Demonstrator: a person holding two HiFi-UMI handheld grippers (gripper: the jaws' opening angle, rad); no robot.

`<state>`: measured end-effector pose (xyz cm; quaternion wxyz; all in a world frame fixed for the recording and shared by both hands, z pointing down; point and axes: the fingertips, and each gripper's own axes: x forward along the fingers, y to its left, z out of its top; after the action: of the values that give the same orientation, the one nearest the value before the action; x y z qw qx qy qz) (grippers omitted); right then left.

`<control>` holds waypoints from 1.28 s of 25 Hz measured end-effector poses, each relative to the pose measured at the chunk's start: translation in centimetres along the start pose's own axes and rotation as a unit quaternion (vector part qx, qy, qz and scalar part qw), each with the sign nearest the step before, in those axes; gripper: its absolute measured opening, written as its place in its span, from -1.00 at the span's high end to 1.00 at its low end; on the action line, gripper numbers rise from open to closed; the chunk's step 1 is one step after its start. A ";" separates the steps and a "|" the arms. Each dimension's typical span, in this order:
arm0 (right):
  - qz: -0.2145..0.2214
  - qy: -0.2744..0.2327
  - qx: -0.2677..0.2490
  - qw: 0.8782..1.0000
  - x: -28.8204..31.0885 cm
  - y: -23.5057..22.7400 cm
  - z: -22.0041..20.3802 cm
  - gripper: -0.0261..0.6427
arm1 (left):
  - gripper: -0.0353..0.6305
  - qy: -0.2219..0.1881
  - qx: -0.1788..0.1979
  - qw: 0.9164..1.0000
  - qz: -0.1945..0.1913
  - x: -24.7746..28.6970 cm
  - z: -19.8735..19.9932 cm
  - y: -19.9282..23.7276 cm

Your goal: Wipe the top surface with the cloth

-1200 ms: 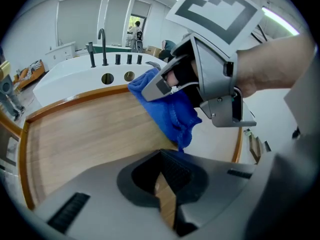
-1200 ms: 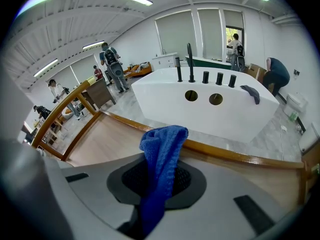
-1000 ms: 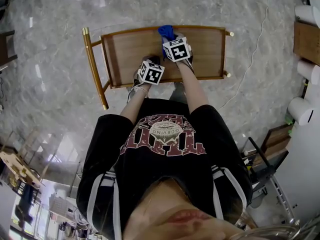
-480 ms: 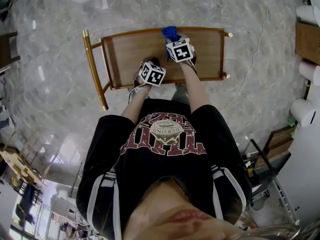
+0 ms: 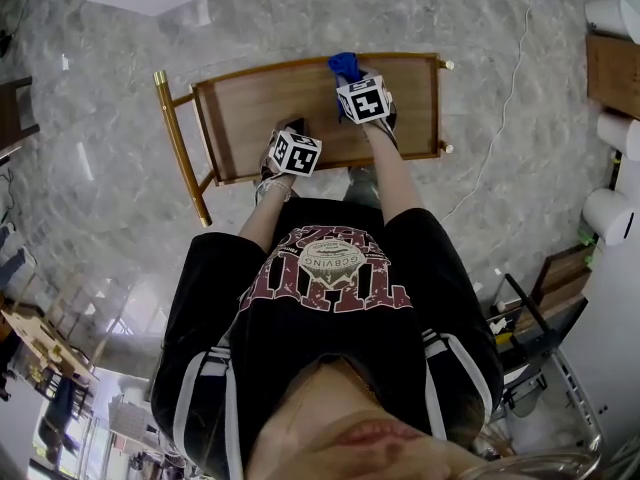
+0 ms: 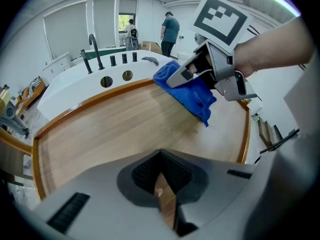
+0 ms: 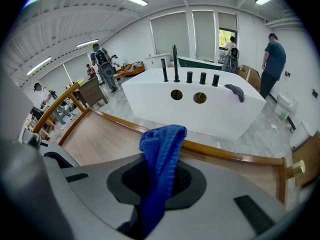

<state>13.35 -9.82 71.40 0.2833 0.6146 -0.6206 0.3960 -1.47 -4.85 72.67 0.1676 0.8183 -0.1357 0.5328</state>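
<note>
– Toward the upper middle of the head view, what has the right gripper (image 7: 159, 181) got?

– The blue cloth (image 7: 162, 144). Its jaws are clamped on the lower part, so the free end bunches up beyond the tips. That leaves a loose wad to drag over the wood.

– Where is it over the cart's top surface (image 5: 260, 108)?

– By the far rim, in the right half. From the left gripper view a corner of the cloth hangs down toward the wood. I cannot tell if it touches.

– And the left gripper (image 6: 161, 184)?

– Lower and left of the other, over the near edge. Its jaws are drawn together on nothing; only a sliver of wood shows through the slit. I judge it is parked there to keep the wiping path free.

– How far along is the wiping?

– Hard to say. Most of the top lies to the left of the cloth, toward the brass handle (image 5: 180, 148), so a stroke that way seems likely.
</note>
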 end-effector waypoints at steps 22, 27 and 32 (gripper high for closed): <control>-0.015 0.011 0.016 1.000 -1.6 -5.3 -2.2 0.75 | 0.76 0.014 -0.004 0.999 0.030 0.5 -0.3 0.2; -0.017 0.013 0.016 1.000 -2.1 -6.8 -2.8 0.75 | 0.76 0.019 -0.010 0.999 0.039 0.6 -0.3 0.3; -0.018 0.016 0.016 1.000 -2.7 -8.1 -3.0 0.75 | 0.76 0.025 -0.012 0.998 0.048 0.5 -0.2 0.2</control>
<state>21.14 -5.26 71.93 0.2906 0.6240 -0.5983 0.4101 -1.54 -4.95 73.24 0.1544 0.7954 -0.1770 0.5588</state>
